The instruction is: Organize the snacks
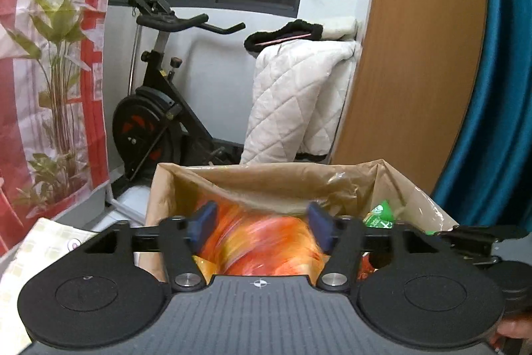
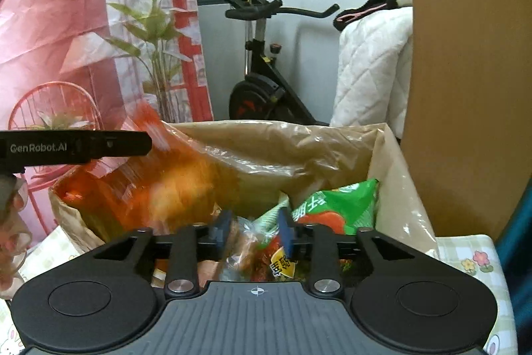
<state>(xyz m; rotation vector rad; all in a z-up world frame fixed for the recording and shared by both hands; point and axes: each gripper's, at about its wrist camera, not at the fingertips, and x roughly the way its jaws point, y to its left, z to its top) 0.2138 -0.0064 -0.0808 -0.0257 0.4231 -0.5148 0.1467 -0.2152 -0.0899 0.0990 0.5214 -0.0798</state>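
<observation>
A cardboard box lined with brown plastic stands open in front of both grippers. My left gripper hovers over its left half with the jaws wide apart. A blurred orange snack bag shows below and between the pads, and I see no pad pressing on it. In the right wrist view that orange bag lies blurred against the box's left side. My right gripper is open above a clear packet of brown snacks and a red-and-yellow packet. A green snack bag leans in the box's right corner.
The box rests on a table with a patterned cloth. Behind it stand an exercise bike and a white quilted cover. A wooden panel and a blue curtain close in the right; a red printed curtain hangs left.
</observation>
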